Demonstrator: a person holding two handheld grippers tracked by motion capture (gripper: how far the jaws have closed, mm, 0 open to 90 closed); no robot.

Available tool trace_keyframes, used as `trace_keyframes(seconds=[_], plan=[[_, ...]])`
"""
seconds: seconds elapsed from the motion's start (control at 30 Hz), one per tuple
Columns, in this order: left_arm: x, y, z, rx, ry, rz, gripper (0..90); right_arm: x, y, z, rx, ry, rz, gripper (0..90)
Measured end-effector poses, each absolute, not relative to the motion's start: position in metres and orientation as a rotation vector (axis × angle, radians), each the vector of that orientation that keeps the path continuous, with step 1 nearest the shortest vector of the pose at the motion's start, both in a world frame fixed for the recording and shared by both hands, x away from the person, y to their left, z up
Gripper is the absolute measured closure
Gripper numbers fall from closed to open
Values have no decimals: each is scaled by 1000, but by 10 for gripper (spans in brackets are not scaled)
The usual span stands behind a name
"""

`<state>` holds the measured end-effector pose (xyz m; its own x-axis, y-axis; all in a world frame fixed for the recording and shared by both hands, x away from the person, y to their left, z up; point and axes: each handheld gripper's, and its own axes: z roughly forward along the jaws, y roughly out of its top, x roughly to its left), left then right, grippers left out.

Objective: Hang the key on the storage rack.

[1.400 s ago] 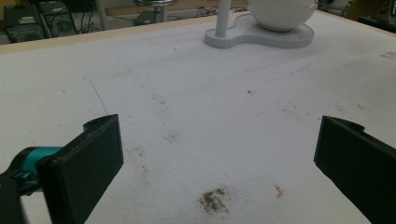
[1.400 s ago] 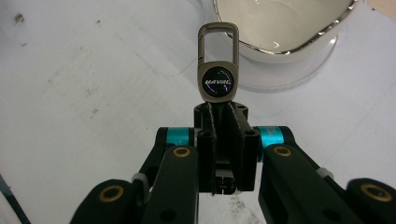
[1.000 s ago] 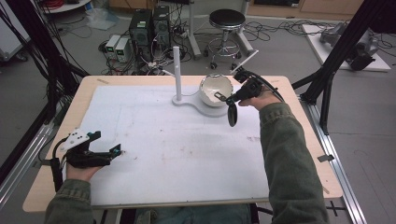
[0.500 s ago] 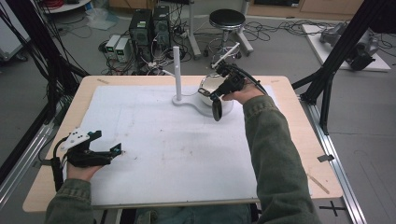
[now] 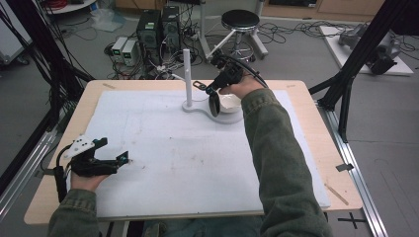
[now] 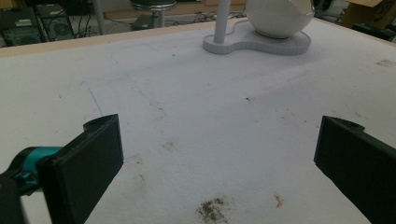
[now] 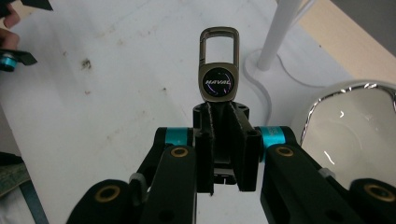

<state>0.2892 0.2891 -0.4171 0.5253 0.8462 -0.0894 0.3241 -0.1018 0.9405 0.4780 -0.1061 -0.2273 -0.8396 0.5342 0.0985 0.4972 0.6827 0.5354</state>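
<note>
My right gripper is shut on a key ring whose bronze clasp with a round dark badge sticks out past the pads. A dark oval fob dangles below it; its chrome-rimmed glossy face shows close by in the right gripper view. The gripper is raised just right of the white post, and the clasp points at the post. The post rises from a white base that carries a white bowl. My left gripper rests open on the mat at the near left, nothing between its jaws.
A white mat covers the wooden table. Beyond the far edge stand computer boxes and a stool among cables. Black frame struts rise at the right. The post and bowl lie far ahead of the left gripper.
My right gripper has moved left and up from over the bowl to beside the post, carrying the key ring and fob. The left hand has stayed still.
</note>
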Motion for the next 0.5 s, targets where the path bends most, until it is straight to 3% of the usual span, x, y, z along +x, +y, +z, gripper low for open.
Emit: trace_keyframes(seconds=[0.5], plan=[[288,290,-417,1677,1002,600,18,488,-89,-215,873,2744,913,813]])
